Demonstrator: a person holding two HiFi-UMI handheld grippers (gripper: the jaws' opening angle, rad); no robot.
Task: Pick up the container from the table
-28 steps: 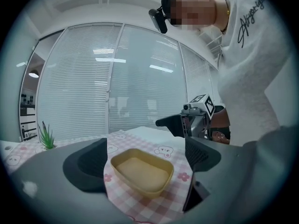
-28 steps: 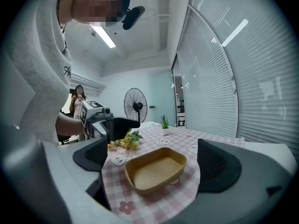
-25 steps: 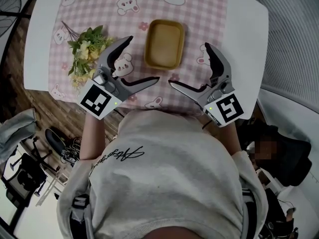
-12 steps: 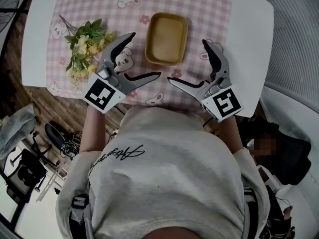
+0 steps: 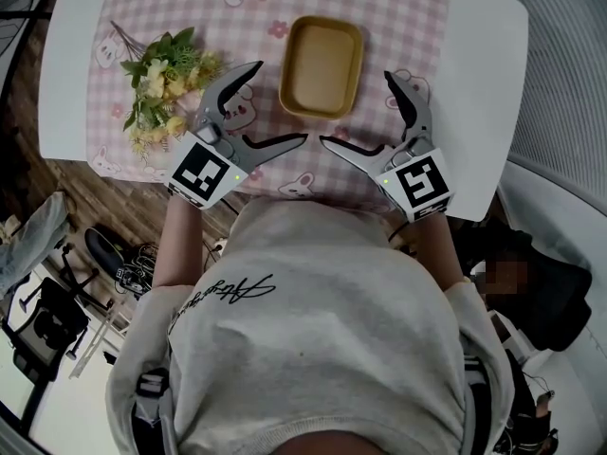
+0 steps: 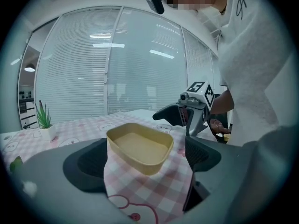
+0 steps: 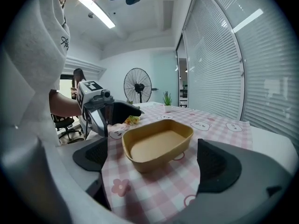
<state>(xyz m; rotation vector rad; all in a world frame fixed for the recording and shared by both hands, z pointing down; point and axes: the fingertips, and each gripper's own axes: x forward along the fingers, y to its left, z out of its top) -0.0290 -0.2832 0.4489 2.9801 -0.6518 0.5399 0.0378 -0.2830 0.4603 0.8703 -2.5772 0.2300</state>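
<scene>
Yellow container (image 5: 322,64) not yet picked up from the bench (image 5: 484,55).
Mid-frame, my left gripper (image 5: 278,102) and right gripper (image 5: 356,108) hold their fingers (image 5: 275,143) spread wide and empty. Just beyond, upper centre, the container rests untouched. Closing and lifting remain.

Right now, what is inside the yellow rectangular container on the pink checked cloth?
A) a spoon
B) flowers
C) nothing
C: the yellow rectangular container shows only its bare floor in all three views.
</scene>
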